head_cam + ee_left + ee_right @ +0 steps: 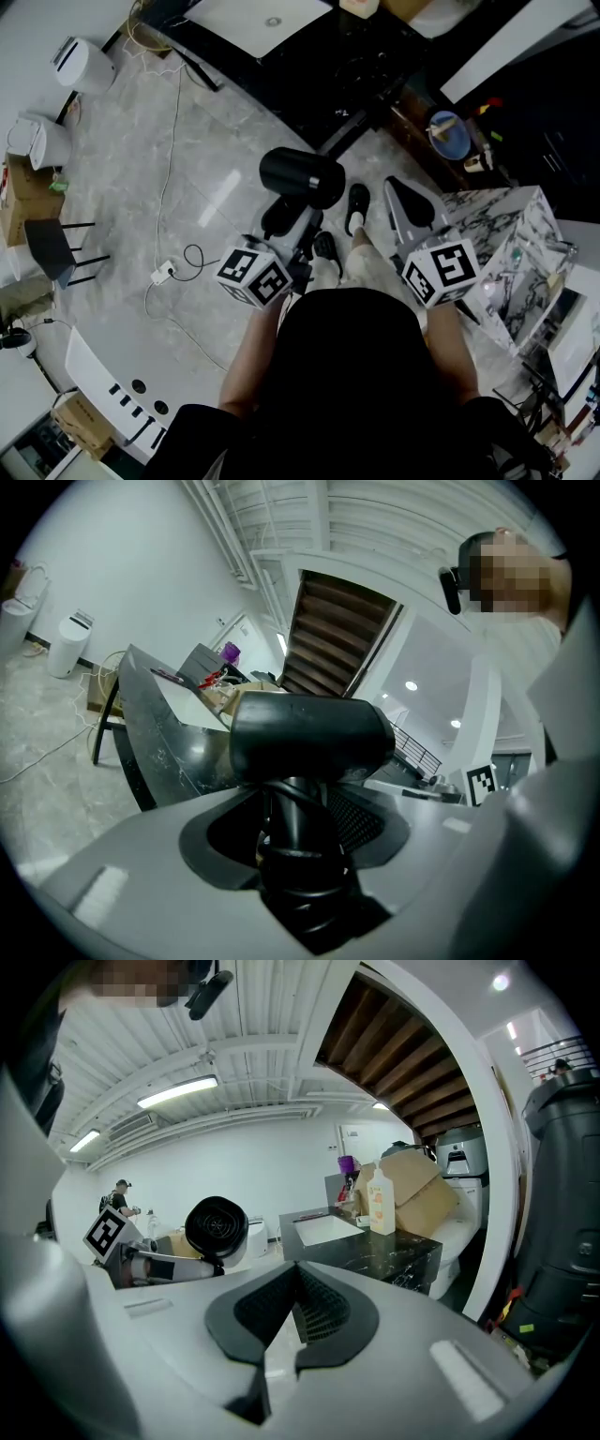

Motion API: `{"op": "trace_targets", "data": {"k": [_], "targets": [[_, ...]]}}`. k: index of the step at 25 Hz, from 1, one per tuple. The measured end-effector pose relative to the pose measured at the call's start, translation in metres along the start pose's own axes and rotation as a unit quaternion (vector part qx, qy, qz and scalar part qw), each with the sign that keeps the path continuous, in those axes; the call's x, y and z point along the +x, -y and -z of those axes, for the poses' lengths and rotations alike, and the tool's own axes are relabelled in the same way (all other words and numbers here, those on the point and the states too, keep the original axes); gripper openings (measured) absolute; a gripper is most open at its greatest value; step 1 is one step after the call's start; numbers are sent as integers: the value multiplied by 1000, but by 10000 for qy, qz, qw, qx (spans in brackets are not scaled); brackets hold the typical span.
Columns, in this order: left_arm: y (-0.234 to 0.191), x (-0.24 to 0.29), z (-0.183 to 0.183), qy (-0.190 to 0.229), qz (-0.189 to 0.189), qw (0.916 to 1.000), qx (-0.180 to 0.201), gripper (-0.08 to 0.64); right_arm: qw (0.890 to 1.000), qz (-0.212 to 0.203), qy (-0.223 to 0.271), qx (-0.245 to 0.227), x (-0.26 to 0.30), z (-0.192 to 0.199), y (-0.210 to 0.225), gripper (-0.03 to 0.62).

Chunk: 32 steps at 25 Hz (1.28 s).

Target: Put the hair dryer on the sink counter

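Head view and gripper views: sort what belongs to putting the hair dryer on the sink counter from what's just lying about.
Job: hair dryer, clamped in the left gripper; sink counter.
Lying about: bottle; cardboard box; power strip on the floor; black chair.

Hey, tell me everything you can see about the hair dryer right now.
The hair dryer is matte black, plastic by the look, with a short thick round barrel set crosswise on a slimmer handle. In the right gripper view, one round end of the barrel shows a dark grille. The handle lies lengthwise between the jaws of the left gripper, which are closed on it, so the barrel sits just past the fingertips. A ribbed collar rings the handle's near end. It is held in the air above the floor, and nothing else touches it.
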State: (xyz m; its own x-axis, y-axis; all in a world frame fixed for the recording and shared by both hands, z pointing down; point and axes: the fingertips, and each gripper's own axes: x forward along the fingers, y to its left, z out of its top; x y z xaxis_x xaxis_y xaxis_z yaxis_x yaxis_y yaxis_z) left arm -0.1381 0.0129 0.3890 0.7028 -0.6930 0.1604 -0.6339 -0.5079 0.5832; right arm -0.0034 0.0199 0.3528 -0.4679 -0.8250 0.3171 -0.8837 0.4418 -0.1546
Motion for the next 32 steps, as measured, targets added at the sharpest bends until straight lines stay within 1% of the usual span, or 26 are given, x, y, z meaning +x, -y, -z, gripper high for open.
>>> {"op": "trace_targets", "data": {"k": [4, 8, 16, 19, 24, 32], "targets": [[-8, 12, -1, -77, -85, 9999, -13, 213, 10000, -57, 14, 25, 14, -4, 10, 9], [-21, 29, -5, -162, -223, 9996, -78, 213, 9999, -111, -80, 105, 31, -7, 25, 9], [-48, 84, -21, -284, -445, 9984, -216, 213, 9995, -206, -105, 230, 75, -22, 73, 9], [-58, 107, -26, -359, -558, 9976, -198, 213, 9992, -269, -131, 265, 93, -29, 92, 9], [-71, 141, -36, -417, -740, 9962, -195, 215, 9985, -409, -161, 315, 122, -39, 121, 9], [-92, 187, -44, -532, -1062, 9928, -177, 215, 9964, -735, -286, 321, 156, -46, 155, 9]]}}
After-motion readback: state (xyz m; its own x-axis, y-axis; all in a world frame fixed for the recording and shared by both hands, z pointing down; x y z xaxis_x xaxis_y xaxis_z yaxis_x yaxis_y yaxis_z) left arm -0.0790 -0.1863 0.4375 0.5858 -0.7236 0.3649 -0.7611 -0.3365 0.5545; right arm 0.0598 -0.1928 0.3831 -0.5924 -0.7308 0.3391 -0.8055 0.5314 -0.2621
